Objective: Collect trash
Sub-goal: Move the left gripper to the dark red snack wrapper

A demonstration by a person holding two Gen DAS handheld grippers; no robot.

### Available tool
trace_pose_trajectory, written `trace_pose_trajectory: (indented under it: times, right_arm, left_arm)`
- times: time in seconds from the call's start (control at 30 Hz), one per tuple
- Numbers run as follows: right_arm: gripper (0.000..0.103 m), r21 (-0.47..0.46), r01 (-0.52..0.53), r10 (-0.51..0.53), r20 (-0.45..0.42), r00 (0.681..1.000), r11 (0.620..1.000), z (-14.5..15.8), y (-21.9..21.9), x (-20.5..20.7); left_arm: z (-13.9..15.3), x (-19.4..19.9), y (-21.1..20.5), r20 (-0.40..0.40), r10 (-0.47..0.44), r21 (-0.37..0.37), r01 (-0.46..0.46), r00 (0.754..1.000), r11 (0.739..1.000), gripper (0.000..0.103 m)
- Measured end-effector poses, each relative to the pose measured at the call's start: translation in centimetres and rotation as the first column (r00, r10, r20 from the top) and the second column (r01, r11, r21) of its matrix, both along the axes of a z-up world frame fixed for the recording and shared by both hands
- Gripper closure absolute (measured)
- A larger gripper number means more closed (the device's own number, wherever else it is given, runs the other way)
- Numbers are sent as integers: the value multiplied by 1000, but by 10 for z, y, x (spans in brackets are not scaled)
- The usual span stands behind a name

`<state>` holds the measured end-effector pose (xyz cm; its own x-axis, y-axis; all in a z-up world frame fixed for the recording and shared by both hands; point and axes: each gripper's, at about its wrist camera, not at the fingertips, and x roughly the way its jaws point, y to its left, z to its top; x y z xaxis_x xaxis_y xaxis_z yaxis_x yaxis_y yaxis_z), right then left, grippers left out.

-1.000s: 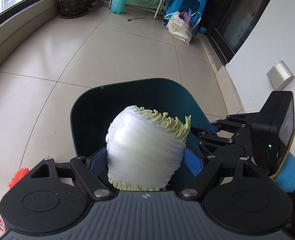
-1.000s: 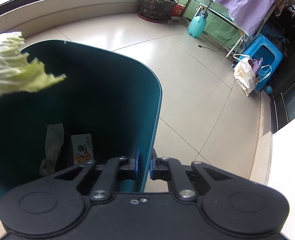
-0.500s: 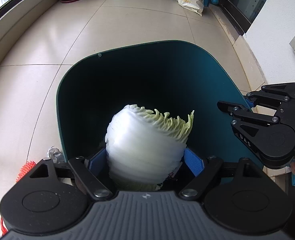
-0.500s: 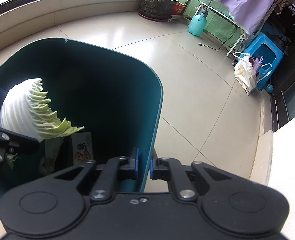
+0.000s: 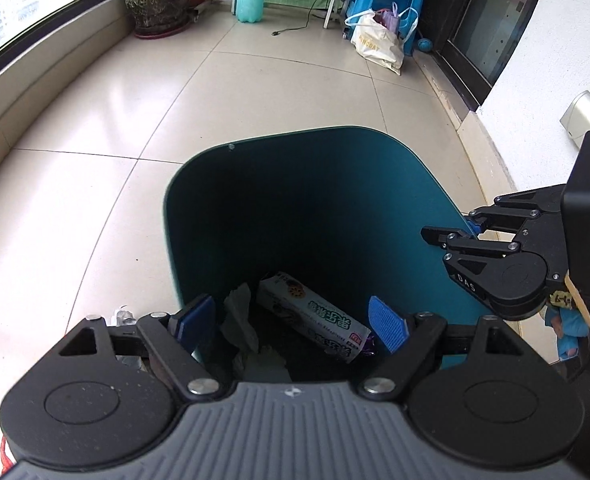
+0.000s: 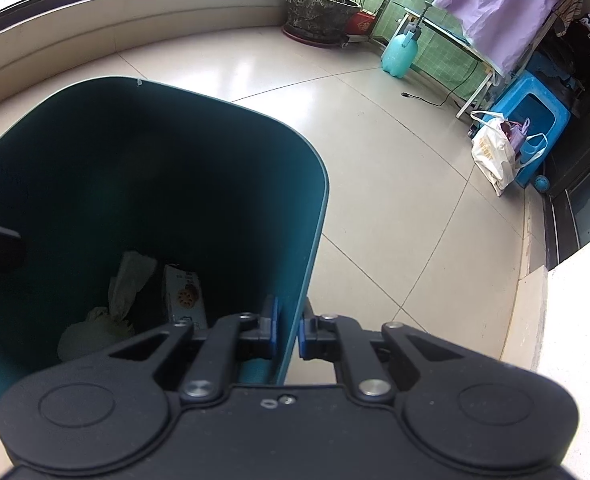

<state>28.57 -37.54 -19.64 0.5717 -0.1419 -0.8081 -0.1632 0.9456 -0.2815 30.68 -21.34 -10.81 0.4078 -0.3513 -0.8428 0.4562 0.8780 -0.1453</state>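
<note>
— Why was the right gripper (image 6: 288,330) sitting on the edge of the teal bin (image 5: 415,200)?

— Its blue pads were clamped on the bin's thin side wall, one inside and one outside. My guess is that it was steadying the bin, perhaps tipping its mouth toward the person, so things could be dropped in from above.

— And the left gripper (image 5: 291,322)?

— It hung over the bin's mouth, angled down into it, fingers spread wide with nothing between them. That looked like the pose right after a release: the cabbage piece (image 6: 91,334) lay at the bottom, pale and crumpled, close under the near wall.

— Which way did it point?

— Hard to say; in the dim bottom it read as a rounded lump with no clear long axis. The cookie packet (image 5: 313,316) beside it was plainer: a long box lying flat, its length running from the middle of the floor toward the wall the right gripper held, printed face up.

— Anything else down there?

— A crumpled white tissue (image 5: 239,316) between the packet and the left wall, touching the cabbage piece as far as I could tell.
</note>
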Motion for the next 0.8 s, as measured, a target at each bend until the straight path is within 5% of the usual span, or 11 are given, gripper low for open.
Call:
trace_pose_trajectory:
  times: [0.2, 0.37, 0.63, 0.8]
  right_arm:
    - [96, 7, -13, 13, 1, 1000, 1000, 6, 1, -7]
    - [96, -42, -66, 67, 21, 998, 997, 10, 18, -13]
    - [96, -40, -62, 63, 20, 998, 997, 11, 18, -10]
    - [96, -57, -90, 92, 27, 995, 994, 15, 26, -12]
  left_arm:
    - [18, -16, 58, 42, 80, -37, -78, 996, 996, 18]
    - [10, -16, 110, 48, 187, 27, -188, 981, 982, 18]
    - [-59, -6, 180, -23, 359, 189, -349, 933, 918, 18]
    - [-126, 1, 222, -191, 486, 239, -440, 853, 866, 18]
